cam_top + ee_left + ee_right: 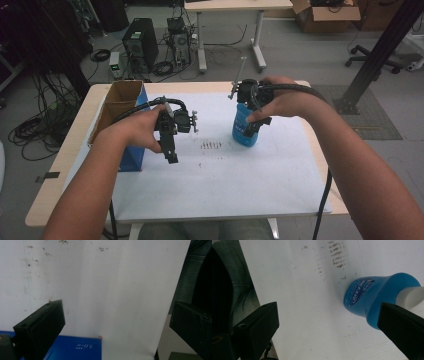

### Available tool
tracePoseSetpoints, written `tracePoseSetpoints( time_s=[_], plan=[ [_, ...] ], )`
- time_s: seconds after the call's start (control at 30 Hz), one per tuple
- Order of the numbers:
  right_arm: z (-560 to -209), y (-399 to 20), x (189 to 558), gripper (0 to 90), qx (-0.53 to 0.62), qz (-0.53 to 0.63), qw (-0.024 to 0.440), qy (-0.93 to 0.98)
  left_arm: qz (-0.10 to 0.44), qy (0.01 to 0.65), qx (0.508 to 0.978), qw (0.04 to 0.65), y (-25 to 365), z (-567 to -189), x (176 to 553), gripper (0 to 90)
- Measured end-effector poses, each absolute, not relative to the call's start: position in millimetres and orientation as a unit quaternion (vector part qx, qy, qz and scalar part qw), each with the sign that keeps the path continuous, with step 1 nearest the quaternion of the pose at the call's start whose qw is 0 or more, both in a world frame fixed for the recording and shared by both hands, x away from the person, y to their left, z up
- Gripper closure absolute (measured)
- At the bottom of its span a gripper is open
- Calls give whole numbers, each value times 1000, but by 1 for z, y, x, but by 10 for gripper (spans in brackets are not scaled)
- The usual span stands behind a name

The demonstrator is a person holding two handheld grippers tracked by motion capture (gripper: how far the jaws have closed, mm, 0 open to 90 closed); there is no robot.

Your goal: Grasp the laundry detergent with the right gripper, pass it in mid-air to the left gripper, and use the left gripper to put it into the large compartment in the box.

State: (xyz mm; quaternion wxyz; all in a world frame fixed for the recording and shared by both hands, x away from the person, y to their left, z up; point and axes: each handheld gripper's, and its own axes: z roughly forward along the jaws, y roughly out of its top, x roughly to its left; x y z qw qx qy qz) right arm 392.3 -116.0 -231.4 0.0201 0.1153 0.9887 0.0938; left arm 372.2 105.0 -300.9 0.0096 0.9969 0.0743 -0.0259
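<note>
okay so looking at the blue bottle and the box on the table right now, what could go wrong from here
The blue bottle stands upright and the right gripper hangs over it with open jaws, the bottle off to one side of them in the right gripper view. Closing from there might clip the white cap and tip the bottle. The left gripper is open beside the open blue box, so a sideways move could nudge the box.

Left claw (172, 156) pointing down, jaws wide apart, right claw (255, 129) likewise agape, both forearms outstretched
</note>
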Motion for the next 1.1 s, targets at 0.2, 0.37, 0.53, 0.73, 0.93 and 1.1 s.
tracePoseSetpoints(
  time_s=[0.2,0.37,0.53,0.73,0.93,1.1],
  plan=[
    [-232,-116,394,41,108,91,18,990,-23,71,997,8,102,-300,373,3],
    [-233,-115,395,40,109,96,16,989,-24,67,997,6,101,-300,372,4],
    [-237,-119,394,42,112,103,18,988,-25,63,998,1,98,-302,369,3],
    [-243,-130,390,44,127,109,17,986,-22,60,998,5,99,-298,364,4],
    [-245,-142,385,47,140,119,20,983,-19,56,998,2,101,-294,355,4],
    [-252,-154,382,49,157,130,23,979,-13,52,999,0,101,-289,349,4]
  ],
)
